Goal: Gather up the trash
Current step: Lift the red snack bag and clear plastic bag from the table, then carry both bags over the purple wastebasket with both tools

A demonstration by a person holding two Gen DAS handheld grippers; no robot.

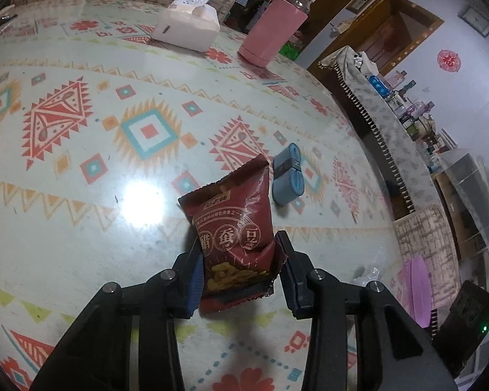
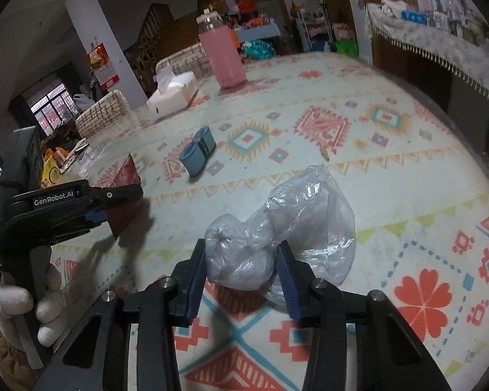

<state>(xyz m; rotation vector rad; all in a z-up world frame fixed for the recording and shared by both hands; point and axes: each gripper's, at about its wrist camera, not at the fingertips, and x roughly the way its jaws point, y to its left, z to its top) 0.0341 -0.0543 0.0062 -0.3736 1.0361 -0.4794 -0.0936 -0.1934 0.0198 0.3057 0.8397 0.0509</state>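
Left gripper (image 1: 239, 262) pinches our snack packet (image 1: 234, 238) on the table (image 1: 81, 195); right gripper (image 2: 241, 259) squeezes our plastic bag (image 2: 283, 228) there. We judge the slick film may slip out when lifted.

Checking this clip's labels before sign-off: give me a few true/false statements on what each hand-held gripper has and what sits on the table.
1. The left hand-held gripper is closed on a red snack packet. True.
2. The right hand-held gripper grips a blue roll. False: it grips a crumpled clear plastic bag; the blue roll lies apart on the table.
3. The pink bottle stands upright. True.
4. The tissue box is black. False: it is white.
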